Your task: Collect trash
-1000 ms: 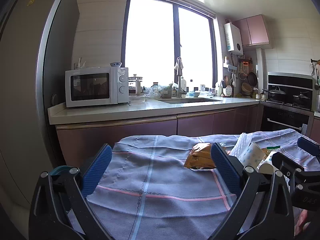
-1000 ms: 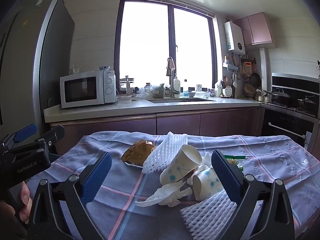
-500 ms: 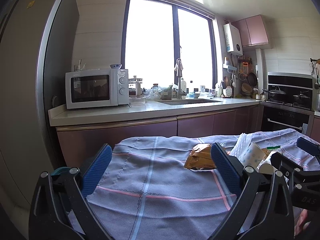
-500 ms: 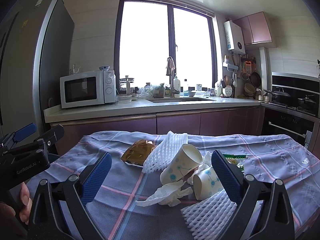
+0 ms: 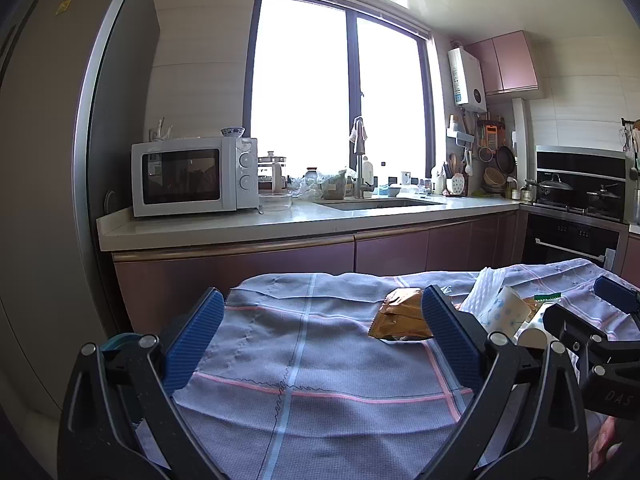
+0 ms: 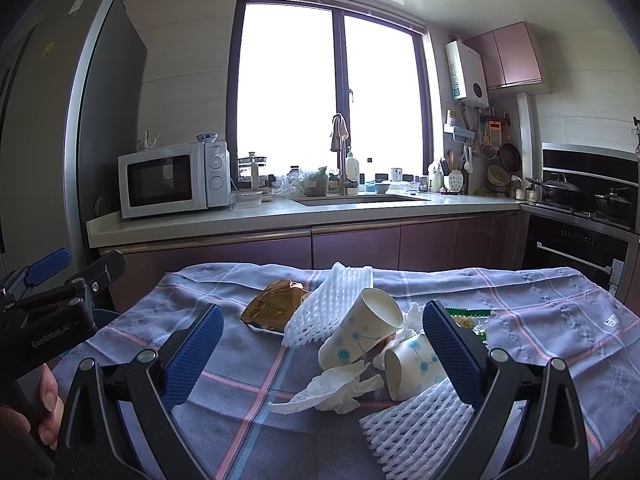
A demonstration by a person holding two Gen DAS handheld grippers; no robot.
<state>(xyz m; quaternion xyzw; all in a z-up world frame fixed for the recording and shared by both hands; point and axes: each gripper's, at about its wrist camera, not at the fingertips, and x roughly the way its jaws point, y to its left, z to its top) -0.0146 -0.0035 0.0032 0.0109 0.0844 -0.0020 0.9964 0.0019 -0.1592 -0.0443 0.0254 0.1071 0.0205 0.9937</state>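
Note:
A pile of trash lies on the checked tablecloth point(image 6: 540, 312): a brown wrapper point(image 6: 276, 304), two white foam nets point(image 6: 332, 304) point(image 6: 416, 428), two dotted paper cups point(image 6: 360, 332) point(image 6: 416, 364), a crumpled tissue point(image 6: 332, 392) and a green wrapper point(image 6: 468, 316). My right gripper point(image 6: 320, 356) is open and empty, just in front of the pile. My left gripper point(image 5: 320, 340) is open and empty over bare cloth, left of the brown wrapper point(image 5: 400, 316) and a cup point(image 5: 504, 312).
A teal bin rim point(image 5: 120, 340) shows at the table's left edge. Behind the table runs a kitchen counter point(image 6: 280, 216) with a microwave point(image 6: 172, 180) and sink point(image 6: 352, 200). An oven point(image 6: 580, 240) stands at the right, a fridge point(image 5: 40, 160) at the left.

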